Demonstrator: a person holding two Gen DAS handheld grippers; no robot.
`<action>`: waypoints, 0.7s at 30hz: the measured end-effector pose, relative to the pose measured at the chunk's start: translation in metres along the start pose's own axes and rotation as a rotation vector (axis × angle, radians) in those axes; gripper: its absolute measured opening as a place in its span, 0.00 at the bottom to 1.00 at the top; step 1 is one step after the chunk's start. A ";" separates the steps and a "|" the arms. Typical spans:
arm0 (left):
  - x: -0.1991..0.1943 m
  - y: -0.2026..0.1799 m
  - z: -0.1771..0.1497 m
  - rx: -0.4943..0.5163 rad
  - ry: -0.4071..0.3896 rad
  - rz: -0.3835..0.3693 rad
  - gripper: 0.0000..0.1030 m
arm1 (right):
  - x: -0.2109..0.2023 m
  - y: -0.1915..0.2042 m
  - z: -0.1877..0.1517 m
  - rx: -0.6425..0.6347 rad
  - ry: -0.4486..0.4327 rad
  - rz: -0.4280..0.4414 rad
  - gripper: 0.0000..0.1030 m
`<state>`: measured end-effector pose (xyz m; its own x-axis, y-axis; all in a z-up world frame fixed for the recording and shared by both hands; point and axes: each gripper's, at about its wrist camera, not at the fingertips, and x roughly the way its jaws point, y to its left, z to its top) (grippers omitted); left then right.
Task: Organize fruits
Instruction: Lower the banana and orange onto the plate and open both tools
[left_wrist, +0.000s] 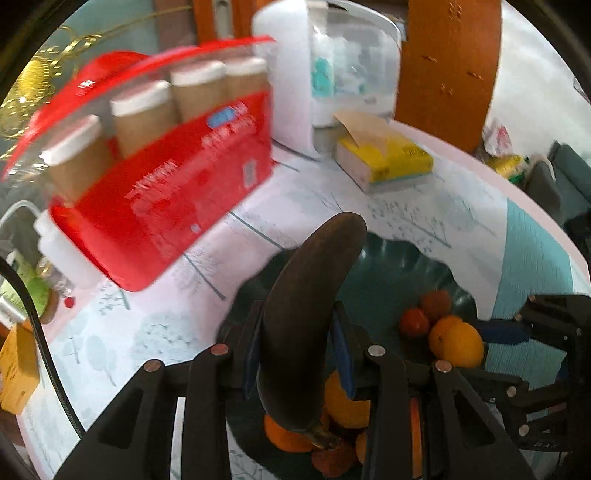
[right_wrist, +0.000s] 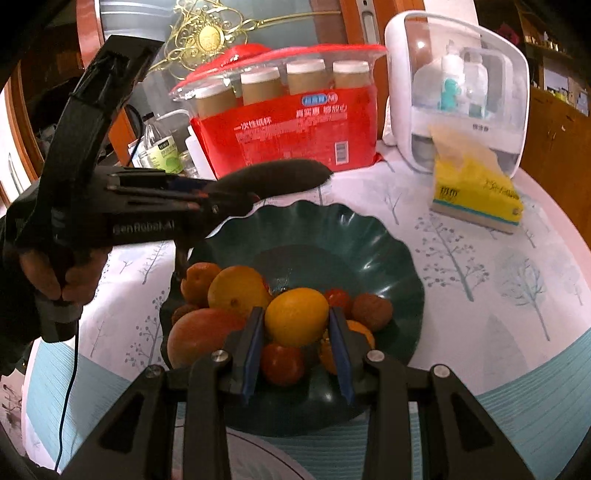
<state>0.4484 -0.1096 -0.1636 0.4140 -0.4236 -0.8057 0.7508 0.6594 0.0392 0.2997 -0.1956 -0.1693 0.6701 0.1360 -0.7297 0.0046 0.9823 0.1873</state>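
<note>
My left gripper (left_wrist: 295, 343) is shut on a dark, blackened banana (left_wrist: 306, 314) and holds it above the near-left rim of a dark green scalloped plate (left_wrist: 399, 266). The right wrist view shows that gripper (right_wrist: 225, 201) with the banana (right_wrist: 273, 177) sticking out to the right. The plate (right_wrist: 369, 240) holds several fruits: oranges, a mango (right_wrist: 199, 336), small red and brown fruits. My right gripper (right_wrist: 297, 332) is shut on a yellow-orange citrus fruit (right_wrist: 295, 317) in the plate; it also shows in the left wrist view (left_wrist: 491, 334), by the same citrus fruit (left_wrist: 458, 343).
A red pack of paper cups (right_wrist: 288, 125) stands behind the plate. A white dispenser box (right_wrist: 461, 88) and a yellow tissue pack (right_wrist: 476, 192) are at the back right. Bottles (right_wrist: 159, 151) stand at the back left. The tablecloth (right_wrist: 480, 277) has a tree print.
</note>
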 end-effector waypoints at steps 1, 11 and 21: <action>0.003 -0.002 -0.002 0.008 0.010 -0.006 0.32 | 0.002 0.000 0.000 0.002 0.004 0.005 0.34; -0.009 0.000 0.003 -0.036 -0.037 0.008 0.55 | 0.000 0.007 0.001 -0.005 0.006 0.021 0.49; -0.048 0.000 -0.036 -0.211 0.062 0.078 0.62 | -0.036 0.015 -0.002 0.002 0.002 0.026 0.66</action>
<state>0.4102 -0.0671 -0.1458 0.4293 -0.3319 -0.8400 0.5908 0.8067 -0.0168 0.2744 -0.1856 -0.1420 0.6685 0.1613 -0.7260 -0.0113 0.9783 0.2070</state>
